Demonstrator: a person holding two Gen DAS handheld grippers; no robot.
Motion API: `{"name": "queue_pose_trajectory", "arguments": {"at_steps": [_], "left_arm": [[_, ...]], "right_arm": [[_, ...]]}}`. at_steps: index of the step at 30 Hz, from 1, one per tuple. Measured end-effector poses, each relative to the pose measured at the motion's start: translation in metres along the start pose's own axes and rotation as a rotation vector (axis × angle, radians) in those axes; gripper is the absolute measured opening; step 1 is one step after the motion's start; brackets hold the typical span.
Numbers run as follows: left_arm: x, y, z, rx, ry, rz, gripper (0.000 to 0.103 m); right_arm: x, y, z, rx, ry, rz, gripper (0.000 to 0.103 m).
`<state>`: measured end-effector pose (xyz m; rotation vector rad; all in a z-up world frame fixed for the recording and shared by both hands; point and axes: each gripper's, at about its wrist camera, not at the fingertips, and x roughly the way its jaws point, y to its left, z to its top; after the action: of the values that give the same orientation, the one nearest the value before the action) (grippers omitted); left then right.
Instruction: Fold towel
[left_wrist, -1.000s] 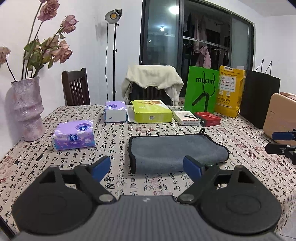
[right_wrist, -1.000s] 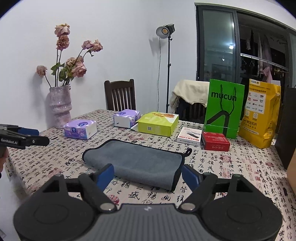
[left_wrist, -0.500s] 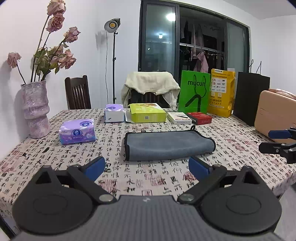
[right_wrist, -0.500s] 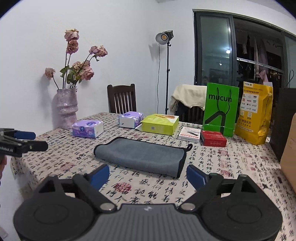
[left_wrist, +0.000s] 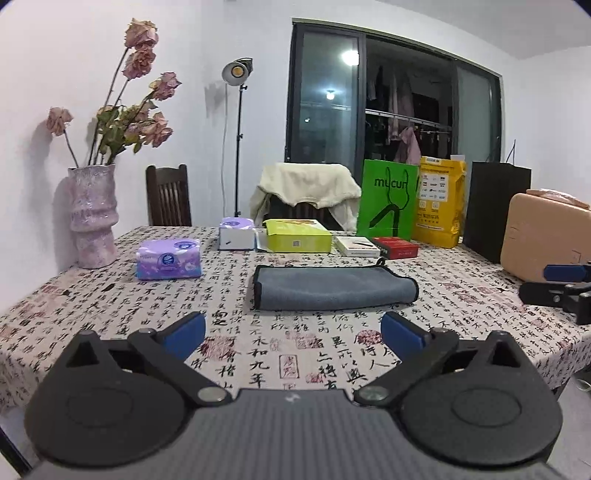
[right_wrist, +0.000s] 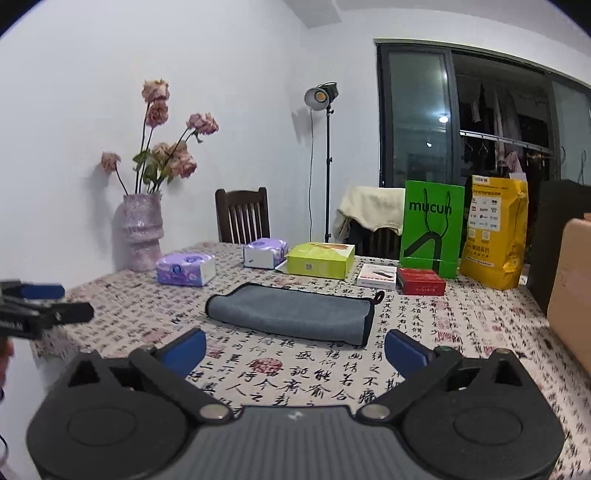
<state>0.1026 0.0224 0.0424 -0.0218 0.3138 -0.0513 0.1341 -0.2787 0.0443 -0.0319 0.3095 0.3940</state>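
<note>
A grey towel (left_wrist: 332, 288) lies folded flat on the table, its black trim showing along the left end; it also shows in the right wrist view (right_wrist: 291, 314). My left gripper (left_wrist: 293, 332) is open and empty, back from the towel over the table's near side. My right gripper (right_wrist: 295, 350) is open and empty, also back from the towel. The right gripper shows side-on at the right edge of the left wrist view (left_wrist: 561, 288). The left gripper shows at the left edge of the right wrist view (right_wrist: 40, 310).
The tablecloth (left_wrist: 277, 354) has black calligraphy print. A pink vase (left_wrist: 92, 218) with dried roses stands far left. Tissue packs (left_wrist: 168, 258), a lime box (left_wrist: 299, 240), small boxes (left_wrist: 376, 246), shopping bags (left_wrist: 388, 199) and a tan case (left_wrist: 543, 236) line the back and right.
Both grippers have pulled back and away from the towel, so it looks smaller and farther. The towel has stayed folded and still. Both stay open.
</note>
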Motion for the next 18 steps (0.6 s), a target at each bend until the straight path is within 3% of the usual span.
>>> {"name": "queue_pose_trajectory", "arguments": {"at_steps": [18], "left_arm": [[-0.052,-0.006,-0.028,0.033,-0.057,0.025,0.103]], "right_arm": [[-0.042,0.025,-0.038,-0.008,0.015,-0.015,0.103]]}}
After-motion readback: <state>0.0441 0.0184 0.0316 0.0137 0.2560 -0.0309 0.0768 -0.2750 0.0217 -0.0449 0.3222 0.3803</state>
